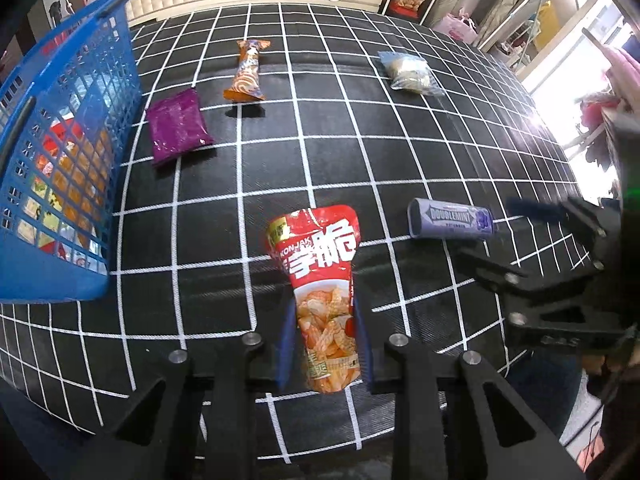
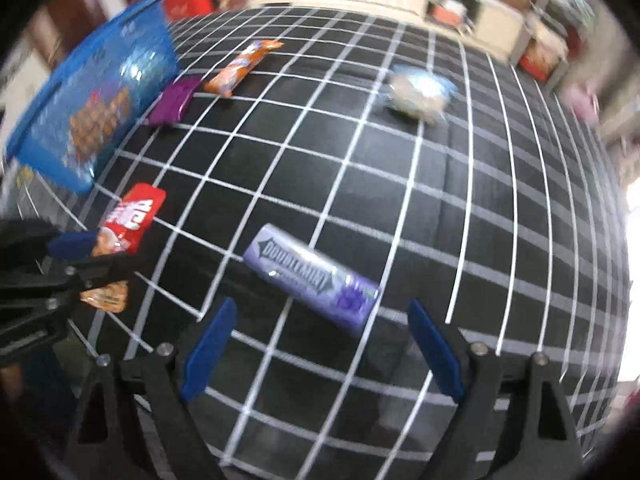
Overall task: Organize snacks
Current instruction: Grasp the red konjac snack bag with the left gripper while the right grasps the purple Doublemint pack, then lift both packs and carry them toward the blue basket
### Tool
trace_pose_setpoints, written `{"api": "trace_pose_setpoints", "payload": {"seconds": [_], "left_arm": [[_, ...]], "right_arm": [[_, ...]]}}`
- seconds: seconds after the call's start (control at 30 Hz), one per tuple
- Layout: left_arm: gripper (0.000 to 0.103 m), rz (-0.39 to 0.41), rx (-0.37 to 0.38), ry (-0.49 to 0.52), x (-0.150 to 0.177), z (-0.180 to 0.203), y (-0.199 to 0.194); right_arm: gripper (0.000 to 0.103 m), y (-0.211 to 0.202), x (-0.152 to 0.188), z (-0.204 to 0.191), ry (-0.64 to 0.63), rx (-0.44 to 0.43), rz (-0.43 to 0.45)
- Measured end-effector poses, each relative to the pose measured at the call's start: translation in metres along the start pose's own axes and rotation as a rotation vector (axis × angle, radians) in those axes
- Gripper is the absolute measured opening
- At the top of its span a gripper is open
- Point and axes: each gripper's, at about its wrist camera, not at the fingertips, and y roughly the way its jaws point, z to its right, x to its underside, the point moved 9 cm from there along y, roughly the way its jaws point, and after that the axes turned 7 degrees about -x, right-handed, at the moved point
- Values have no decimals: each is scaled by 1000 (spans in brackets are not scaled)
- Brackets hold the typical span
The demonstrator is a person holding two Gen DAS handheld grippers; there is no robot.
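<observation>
At the far left stands the blue basket point(image 1: 60, 152), and some snacks are already inside it. Just to its right, on the black cloth with white squares point(image 1: 400, 140), lies a purple packet point(image 1: 178, 126). A bit farther away is an orange wrapped snack point(image 1: 246, 72). Its long side points away from us.

In the middle and near, the left gripper point(image 1: 326, 344) is closed tight on the red konjak bag point(image 1: 324, 288). The blue pads point(image 1: 286, 348) press on the bottom part of the bag from both sides. The top of the bag sticks out, away from the gripper. I think this bag is meant to go in the basket, which is to the left and a bit farther off.

To the right lies the purple Doublemint gum pack point(image 2: 312, 278). It is flat on the cloth. The right gripper point(image 2: 320, 348) is just in front of it, with its fingers spread wide and nothing between them. The gum pack's long side runs slanting from far left to near right, so it lies partly across the gap between the fingers. Its near right end is closest to the gripper. The right gripper is much nearer to the gum than the left one is.

Far off on the right sits a silvery see-through snack bag point(image 1: 410, 74), well apart from both grippers.
</observation>
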Motion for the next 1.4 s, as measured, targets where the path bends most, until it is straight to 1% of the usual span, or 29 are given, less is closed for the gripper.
{"api": "trace_pose_setpoints", "payload": {"seconds": [0.07, 0.13, 0.17, 0.27, 0.3, 0.33, 0.5, 0.6, 0.67, 1.03, 1.2, 1.4], "left_arm": [[24, -4, 7, 4, 0, 3, 2], [24, 5, 43, 17, -5, 9, 7], [24, 11, 56, 23, -5, 12, 6], [24, 16, 51, 36, -6, 14, 6], [24, 12, 50, 36, -6, 14, 7], [24, 9, 48, 36, -6, 14, 7], [24, 2, 43, 30, -8, 13, 11], [24, 0, 46, 21, -7, 10, 12], [24, 5, 48, 18, -7, 8, 10], [24, 66, 69, 1, -7, -8, -19], [24, 106, 84, -5, -10, -16, -40], [24, 159, 95, -8, -13, -28, -69]], "right_arm": [[90, 6, -5, -3, -80, 13, -3], [84, 16, -4, -6, -131, -6, -34], [77, 19, -4, -6, -143, -11, -44], [68, 28, -3, -4, -159, -18, -64], [64, 27, -4, -4, -154, -39, -53], [62, 28, -4, -4, -146, -56, -50], [44, 23, -3, -6, -171, -72, -31], [41, 20, -1, -12, -138, -107, -7], [40, 16, -2, -14, -125, -110, 21], [35, -23, -8, -35, -67, -62, 136], [27, -44, -19, -43, -63, -30, 182], [27, -63, -28, -58, -67, -14, 229]]}}
